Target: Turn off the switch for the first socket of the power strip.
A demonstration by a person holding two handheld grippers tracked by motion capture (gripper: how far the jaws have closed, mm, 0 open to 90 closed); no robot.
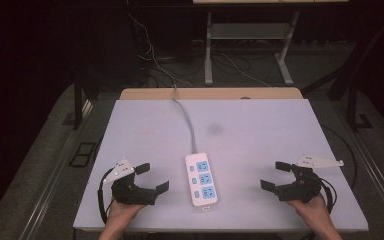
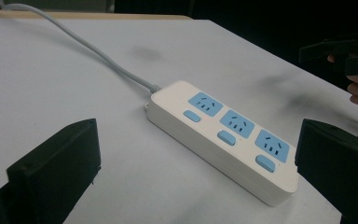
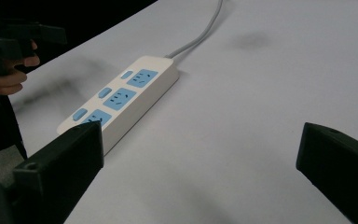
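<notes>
Near edge of white tabletop (image 1: 260, 135): left black claw (image 1: 153, 178) and right black claw (image 1: 272, 175), each held in a hand, both spread wide, holding nothing. Between them, well apart from both: flat white power strip with three blue sockets (image 1: 201, 179). Blue buttons clear from left claw's view. Farther back: grey cord (image 1: 190, 120) running off far edge.

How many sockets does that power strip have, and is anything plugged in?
3. The blue sockets run in a row along the power strip: one at the cable end, one in the middle, one at the near end. All three are empty, each beside its own blue switch.
</notes>
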